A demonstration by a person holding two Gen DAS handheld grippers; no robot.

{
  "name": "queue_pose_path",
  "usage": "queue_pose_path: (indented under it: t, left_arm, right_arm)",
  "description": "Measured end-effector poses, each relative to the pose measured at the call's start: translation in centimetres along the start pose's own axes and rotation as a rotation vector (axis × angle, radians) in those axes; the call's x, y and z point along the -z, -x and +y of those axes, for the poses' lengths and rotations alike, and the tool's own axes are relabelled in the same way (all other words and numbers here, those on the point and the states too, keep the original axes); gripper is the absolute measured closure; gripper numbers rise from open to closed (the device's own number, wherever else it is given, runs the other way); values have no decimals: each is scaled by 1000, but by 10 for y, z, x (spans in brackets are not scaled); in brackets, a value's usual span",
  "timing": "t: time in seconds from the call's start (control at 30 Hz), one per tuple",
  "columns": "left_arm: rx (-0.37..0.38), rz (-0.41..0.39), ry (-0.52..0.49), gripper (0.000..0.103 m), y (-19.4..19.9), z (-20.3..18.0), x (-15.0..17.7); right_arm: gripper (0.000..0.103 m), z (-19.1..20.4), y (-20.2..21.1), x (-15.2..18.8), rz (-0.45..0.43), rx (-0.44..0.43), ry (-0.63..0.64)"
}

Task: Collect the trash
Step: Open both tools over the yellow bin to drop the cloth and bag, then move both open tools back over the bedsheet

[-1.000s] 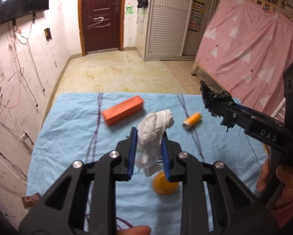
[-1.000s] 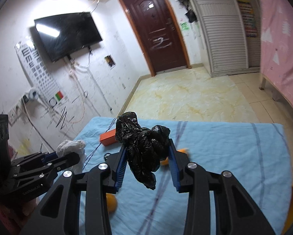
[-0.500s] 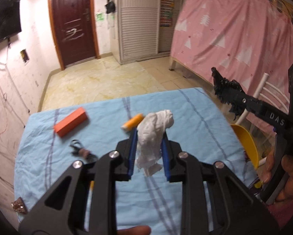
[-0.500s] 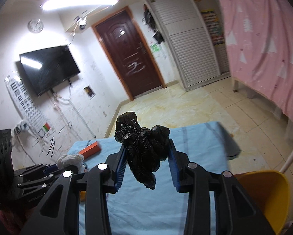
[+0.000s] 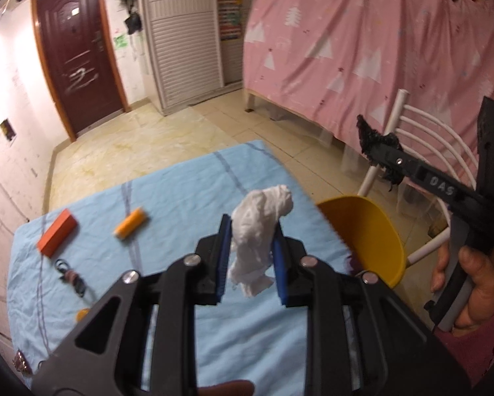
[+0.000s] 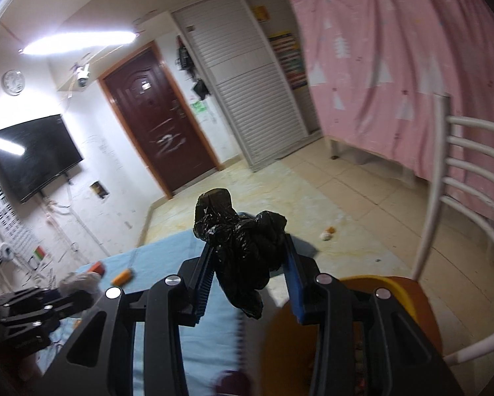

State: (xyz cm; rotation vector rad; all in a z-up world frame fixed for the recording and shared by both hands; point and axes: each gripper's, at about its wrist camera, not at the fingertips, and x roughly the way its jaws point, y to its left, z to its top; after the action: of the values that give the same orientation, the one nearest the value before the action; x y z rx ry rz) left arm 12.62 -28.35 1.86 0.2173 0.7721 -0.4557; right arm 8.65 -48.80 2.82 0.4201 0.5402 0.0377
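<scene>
My left gripper [image 5: 251, 227] is shut on a crumpled white tissue [image 5: 258, 227], held above the right part of the blue-clothed table [image 5: 187, 198]. My right gripper [image 6: 247, 250] is shut on a crumpled black plastic bag [image 6: 243, 257]. It shows from the side in the left wrist view, where the black bag [image 5: 374, 143] hangs over a yellow bin [image 5: 369, 227] that stands just off the table's right edge. In the right wrist view the yellow bin [image 6: 408, 290] lies below and right of the fingers, and the left gripper [image 6: 78, 297] with the tissue sits low on the left.
An orange block [image 5: 57, 232], an orange spool [image 5: 129, 224], a small dark tangled item [image 5: 70, 275] and a small yellow thing [image 5: 82, 313] lie on the cloth. A white chair [image 6: 458, 198] stands behind the bin, a pink curtain [image 5: 378, 49] beyond it. A scrap lies on the floor [image 6: 327, 233].
Both grippers have swung to the right across the table with their loads still held. The yellow bin and white chair have come into view; the table items have slid to the left.
</scene>
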Motion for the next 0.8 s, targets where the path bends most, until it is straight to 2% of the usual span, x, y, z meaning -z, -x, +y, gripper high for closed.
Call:
queue_pose_path:
  t: [0.17,0.27,0.33,0.4,0.43,0.47,0.53,0.57,0.6,0.8]
  left_arm:
    - [37,-6,-34,81,-7,-34,-10]
    - [58,-6,-52,81,-12,-53,-15]
    - [74,-9,-59,81,-16,-66,-18]
    - [102,-8,-63,81,-22,-77,-21]
    - [129,-2,-61,81,-27,-84,-22]
    - [146,2,-59,79,-31,-86,-24]
    - [181,8,-43,65,-39,-93,-26]
    - [196,13,-30,48,-42,-95,-27]
    - [213,16,-20,42,-45,-97,-26]
    - [206,38,-23,42,-53,-101,-22]
  right_arm:
    - [70,-34,1,8,1,59,-41]
    - [66,-50,-2,12,8,70,-76]
    - [55,-60,-3,14,8,74,-101]
    - [33,-72,-1,14,6,79,-139]
    - [32,-77,1,14,-2,72,-158]
    - [32,-82,4,16,-14,64,-175]
    - [32,-89,8,16,-28,72,-183]
    - [32,-89,11,15,-35,71,-188]
    - [32,-91,13,15,-43,67,-196]
    - [31,-94,17,15,-54,54,-216]
